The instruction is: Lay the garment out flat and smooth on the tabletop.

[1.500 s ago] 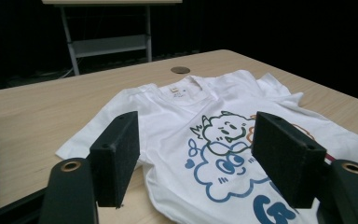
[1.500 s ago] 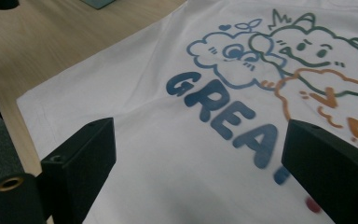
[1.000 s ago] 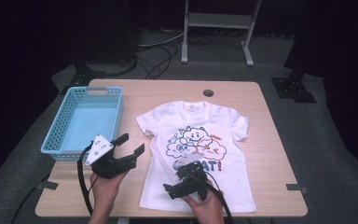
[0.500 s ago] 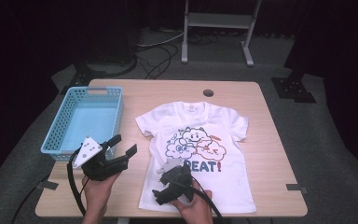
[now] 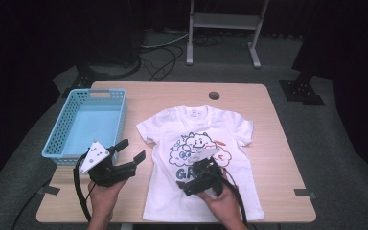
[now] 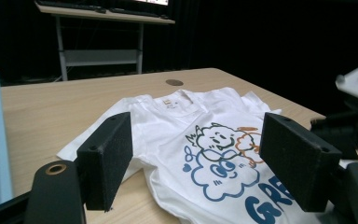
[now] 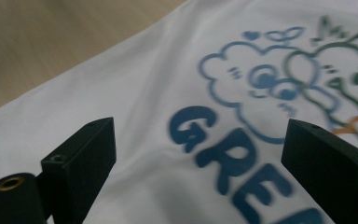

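Observation:
A white T-shirt (image 5: 199, 129) with a blue cloud cartoon and blue lettering lies flat, print up, on the wooden table (image 5: 278, 143). My left gripper (image 5: 132, 149) is held open just left of the shirt's left side, jaws pointing at it. In the left gripper view its gripper (image 6: 203, 161) frames the shirt (image 6: 177, 116) with nothing between the pads. My right gripper (image 5: 189, 178) hovers low over the lettering on the lower part of the shirt. Its own view shows it (image 7: 200, 168) open above the print (image 7: 242, 84), nothing held.
A light blue plastic basket (image 5: 87, 123) stands empty at the table's left. A round cable hole (image 5: 214, 95) is near the far edge. A metal shelf frame (image 5: 223, 24) and floor cables lie beyond the table. The right gripper's body (image 6: 354, 107) shows in the left gripper view.
The right gripper swung left toward the hem, then came back right over the lettering. The left gripper drifted slightly left and nearer the person. Both stayed open.

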